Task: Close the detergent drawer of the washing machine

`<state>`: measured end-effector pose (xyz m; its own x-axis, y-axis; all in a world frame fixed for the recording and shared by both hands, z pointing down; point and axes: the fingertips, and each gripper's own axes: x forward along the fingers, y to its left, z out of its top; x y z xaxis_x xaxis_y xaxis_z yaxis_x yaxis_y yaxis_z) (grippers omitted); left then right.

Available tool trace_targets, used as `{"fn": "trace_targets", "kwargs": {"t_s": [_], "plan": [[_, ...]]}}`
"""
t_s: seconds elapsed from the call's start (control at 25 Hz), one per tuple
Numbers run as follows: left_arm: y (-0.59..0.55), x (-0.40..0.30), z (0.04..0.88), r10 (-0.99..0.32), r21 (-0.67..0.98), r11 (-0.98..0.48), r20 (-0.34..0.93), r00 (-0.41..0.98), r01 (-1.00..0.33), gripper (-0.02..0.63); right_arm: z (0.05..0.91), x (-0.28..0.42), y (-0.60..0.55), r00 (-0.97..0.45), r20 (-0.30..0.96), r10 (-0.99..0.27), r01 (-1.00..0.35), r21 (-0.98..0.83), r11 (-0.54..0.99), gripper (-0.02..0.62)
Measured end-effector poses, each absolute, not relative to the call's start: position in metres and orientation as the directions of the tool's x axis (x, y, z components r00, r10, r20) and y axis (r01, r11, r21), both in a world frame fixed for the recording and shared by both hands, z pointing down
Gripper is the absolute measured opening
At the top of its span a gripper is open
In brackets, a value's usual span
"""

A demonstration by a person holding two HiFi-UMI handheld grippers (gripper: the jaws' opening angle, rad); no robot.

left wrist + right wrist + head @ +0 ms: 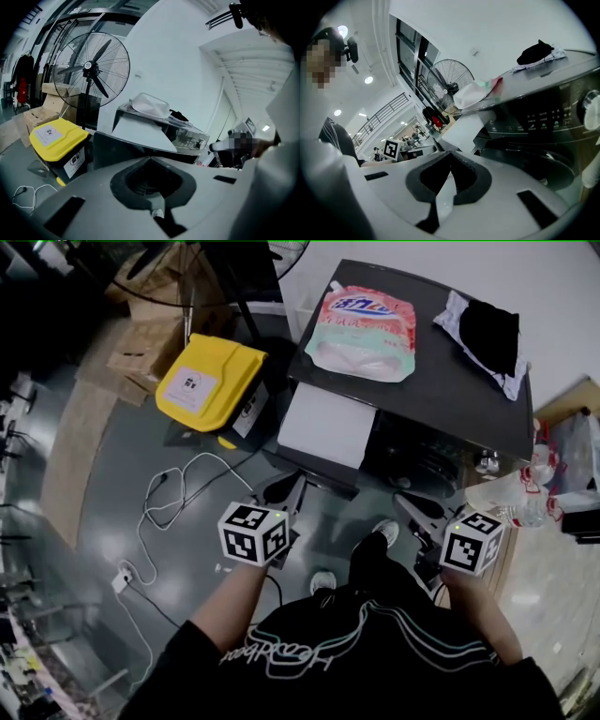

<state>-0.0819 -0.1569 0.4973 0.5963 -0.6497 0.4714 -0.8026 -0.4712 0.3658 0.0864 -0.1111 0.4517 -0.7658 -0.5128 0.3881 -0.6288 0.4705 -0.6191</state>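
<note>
The dark grey washing machine [441, 395] stands ahead of me, with its white detergent drawer [325, 430] pulled out from the front left. The drawer also shows as a white slab in the left gripper view [140, 132] and the right gripper view [465, 132]. My left gripper [296, 487] hangs shut and empty just below the drawer's front, apart from it. My right gripper [405, 502] is shut and empty too, below the machine's front near the round door [529, 165]. The jaws of each meet at their tips [150, 160] [449, 153].
A pink detergent pouch [364, 332] and a black cloth [488, 332] lie on the machine's top. A yellow-lidded bin [210, 381] and cardboard boxes [141, 348] stand left of the machine, with a standing fan [91, 70] behind. A cable [178, 491] runs over the floor; plastic bottles [525, 505] are at the right.
</note>
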Motion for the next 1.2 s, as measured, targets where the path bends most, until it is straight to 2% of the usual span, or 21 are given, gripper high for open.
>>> {"fn": "trace_targets", "kwargs": {"t_s": [1.2], "plan": [[-0.224, -0.055, 0.492, -0.681, 0.372, -0.421, 0.472, 0.56, -0.827, 0.023, 0.442, 0.139, -0.154, -0.733, 0.396, -0.553, -0.662, -0.603, 0.446, 0.026]]}}
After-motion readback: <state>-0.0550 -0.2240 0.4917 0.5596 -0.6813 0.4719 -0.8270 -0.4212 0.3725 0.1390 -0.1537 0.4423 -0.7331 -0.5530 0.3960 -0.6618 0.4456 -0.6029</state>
